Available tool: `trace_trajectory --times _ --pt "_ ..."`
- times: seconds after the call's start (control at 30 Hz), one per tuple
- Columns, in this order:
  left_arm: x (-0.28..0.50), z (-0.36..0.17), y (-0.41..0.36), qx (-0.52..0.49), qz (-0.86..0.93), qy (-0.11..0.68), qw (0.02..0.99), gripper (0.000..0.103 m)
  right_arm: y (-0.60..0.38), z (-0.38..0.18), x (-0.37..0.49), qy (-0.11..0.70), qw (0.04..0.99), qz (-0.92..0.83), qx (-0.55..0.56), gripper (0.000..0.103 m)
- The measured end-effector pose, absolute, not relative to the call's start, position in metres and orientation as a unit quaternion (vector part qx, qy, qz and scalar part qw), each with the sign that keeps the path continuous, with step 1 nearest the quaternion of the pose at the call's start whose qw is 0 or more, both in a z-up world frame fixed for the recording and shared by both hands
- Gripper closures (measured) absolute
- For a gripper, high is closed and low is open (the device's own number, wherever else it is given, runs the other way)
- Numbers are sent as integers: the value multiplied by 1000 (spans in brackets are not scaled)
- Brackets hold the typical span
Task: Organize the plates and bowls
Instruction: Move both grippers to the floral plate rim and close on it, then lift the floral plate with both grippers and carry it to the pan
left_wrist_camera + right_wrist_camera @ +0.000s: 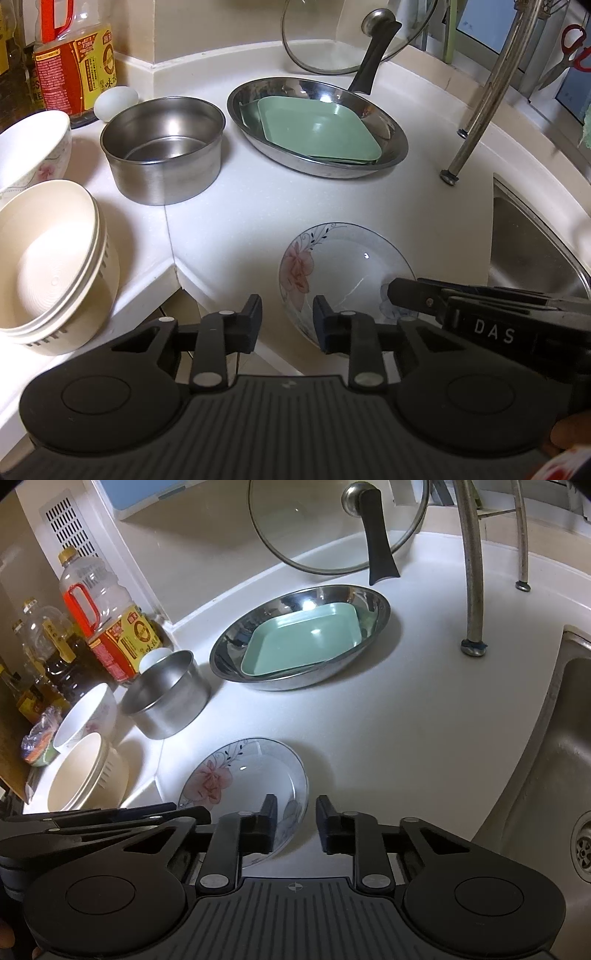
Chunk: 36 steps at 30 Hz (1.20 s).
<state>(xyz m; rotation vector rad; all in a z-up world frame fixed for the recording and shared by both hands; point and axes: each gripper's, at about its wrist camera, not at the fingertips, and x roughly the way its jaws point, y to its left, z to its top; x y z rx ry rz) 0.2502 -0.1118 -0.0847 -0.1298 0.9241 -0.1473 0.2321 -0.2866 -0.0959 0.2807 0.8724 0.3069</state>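
Note:
A shallow floral plate (343,266) (243,782) lies on the white counter near its front corner. My left gripper (288,325) straddles the plate's left rim with a clear gap between the pads. My right gripper (297,823) straddles the right rim the same way, and its tip (397,293) shows over the plate in the left wrist view. Neither one presses on the plate. Two green square plates (317,129) (303,642) lie in a steel pan (295,92) (236,653). Stacked cream bowls (51,258) (88,775) and a white floral bowl (33,147) (86,716) stand at the left.
A steel pot (162,147) (166,698) stands between the bowls and the pan. A glass lid (332,37) leans on the back wall. A metal rack leg (480,103) and the sink (535,251) (554,775) are to the right. An egg (116,101) and bottles (74,62) sit far left.

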Motion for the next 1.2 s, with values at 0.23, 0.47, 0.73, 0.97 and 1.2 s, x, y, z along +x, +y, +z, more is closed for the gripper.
trace_trajectory --times 0.23,0.47,0.73,0.97,1.2 --pt "254 -88 -111 -65 -80 447 889 88 -284 -99 234 421 886 141 129 91" --pt "254 -88 -112 -59 -84 445 889 91 -284 -99 233 419 888 137 129 95" --pt "254 -84 -111 -57 -89 441 891 91 -285 -95 235 418 889 136 132 95" --pt "260 -78 -111 -54 -93 435 894 91 -288 -88 239 412 891 136 133 95" --pt "271 -74 -115 -48 -103 431 895 91 -292 -83 246 407 894 128 138 95"
